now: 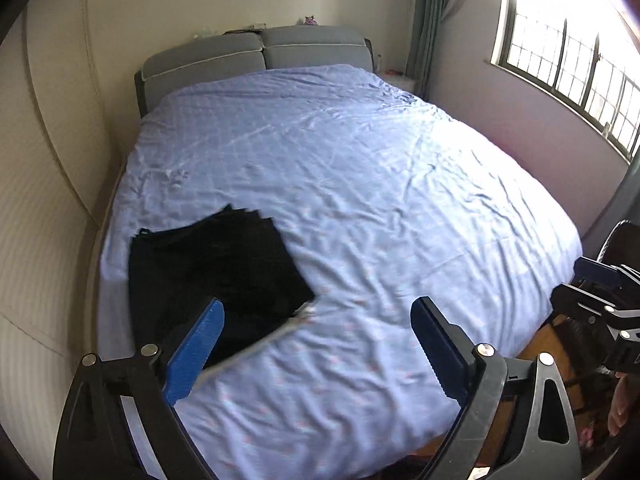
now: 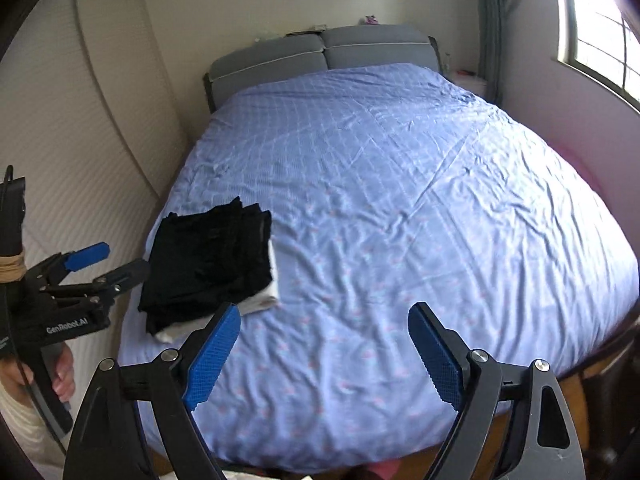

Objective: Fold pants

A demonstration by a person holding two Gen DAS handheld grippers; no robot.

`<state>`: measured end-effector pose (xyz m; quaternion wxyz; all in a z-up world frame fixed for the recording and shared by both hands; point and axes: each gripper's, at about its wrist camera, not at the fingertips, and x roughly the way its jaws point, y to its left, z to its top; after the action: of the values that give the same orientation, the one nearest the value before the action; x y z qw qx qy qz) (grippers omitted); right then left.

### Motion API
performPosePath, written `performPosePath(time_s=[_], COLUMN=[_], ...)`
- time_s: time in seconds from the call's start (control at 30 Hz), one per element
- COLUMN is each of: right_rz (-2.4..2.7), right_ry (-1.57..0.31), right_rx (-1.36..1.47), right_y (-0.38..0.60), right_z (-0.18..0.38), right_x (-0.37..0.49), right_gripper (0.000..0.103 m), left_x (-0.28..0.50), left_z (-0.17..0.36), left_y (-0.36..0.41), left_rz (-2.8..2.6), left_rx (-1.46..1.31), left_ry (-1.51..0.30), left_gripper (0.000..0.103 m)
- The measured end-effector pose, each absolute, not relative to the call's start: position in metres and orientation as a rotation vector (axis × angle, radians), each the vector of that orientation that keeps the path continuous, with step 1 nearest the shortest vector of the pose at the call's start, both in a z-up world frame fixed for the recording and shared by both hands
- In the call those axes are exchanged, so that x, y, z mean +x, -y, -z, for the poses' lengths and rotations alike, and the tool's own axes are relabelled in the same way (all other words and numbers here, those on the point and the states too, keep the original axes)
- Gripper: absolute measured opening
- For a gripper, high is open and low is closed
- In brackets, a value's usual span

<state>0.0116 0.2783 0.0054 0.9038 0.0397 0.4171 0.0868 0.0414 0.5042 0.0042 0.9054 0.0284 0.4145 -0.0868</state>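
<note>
Black pants (image 1: 216,268) lie folded in a flat stack on the near left part of the blue bed (image 1: 360,184). They also show in the right wrist view (image 2: 212,260), with a white garment (image 2: 266,300) under their near right edge. My left gripper (image 1: 316,344) is open and empty, above the bed just right of the pants; it also shows in the right wrist view (image 2: 116,262). My right gripper (image 2: 324,352) is open and empty, above the bed's near edge; it also shows in the left wrist view (image 1: 576,284).
A grey padded headboard (image 1: 256,52) stands at the far end. A pale wardrobe wall (image 1: 48,200) runs along the bed's left side. A window (image 1: 572,56) and a green curtain (image 1: 432,20) are on the right. Wooden floor (image 1: 552,336) shows at the bed's near right.
</note>
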Motion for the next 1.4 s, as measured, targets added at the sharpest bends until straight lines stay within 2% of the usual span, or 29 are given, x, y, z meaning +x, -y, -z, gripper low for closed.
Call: performPosePath(time_s=[0.23, 0.63, 1.0, 1.4], right_rz=[-0.154, -0.09, -0.239, -0.343], right_ry=[-0.831, -0.789, -0.806, -0.788], right_rx=[0.103, 0.149, 0.017, -0.001], right_y=[-0.219, -0.139, -0.034, 0.044], right_z=[-0.015, -0.025, -0.034, -0.045], right_x=[0.006, 0.003, 0.02, 0.015], right_gripper=[0.087, 0.087, 0.087, 0.087], left_x=[0.03, 0.037, 0.02, -0.005], left_z=[-0.013, -0.024, -0.024, -0.033], left_y=[-0.43, -0.364, -0.267, -0.183], left_rz=[0.192, 0.199, 0.066, -0.011], left_rx=[0.093, 0.123, -0.039, -0.046], left_ry=[-0.845, -0.828, -0.806, -0.784], left_gripper=[0.096, 0.096, 0.098, 0.098])
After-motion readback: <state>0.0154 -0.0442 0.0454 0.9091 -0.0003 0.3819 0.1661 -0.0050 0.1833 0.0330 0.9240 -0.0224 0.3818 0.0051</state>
